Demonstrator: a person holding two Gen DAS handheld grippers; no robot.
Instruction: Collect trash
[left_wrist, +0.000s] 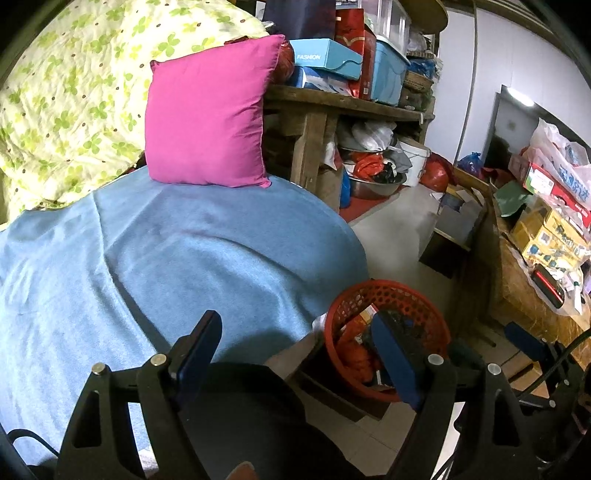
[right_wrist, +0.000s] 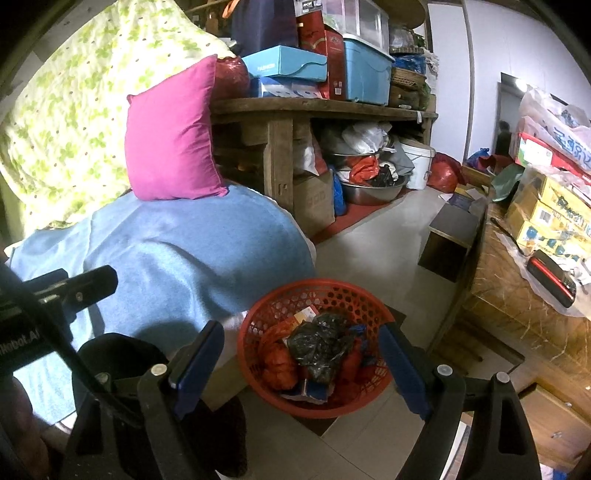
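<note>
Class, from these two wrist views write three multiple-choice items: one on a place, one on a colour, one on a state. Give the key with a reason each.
1. Where does the pink cushion stand?
A. on the blue blanket
B. in the basket
C. on the floor

2. What colour is the basket?
A. green
B. red
C. white

3. How do the right gripper jaws stand?
A. shut on a bag
B. shut, empty
C. open, empty

Key: A, its lower edge rests on the blanket; B, red mesh wall; C, both fingers stand apart, gripping nothing.

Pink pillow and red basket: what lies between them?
Only the blue blanket lies between pink pillow and red basket, bare in the right wrist view.
</note>
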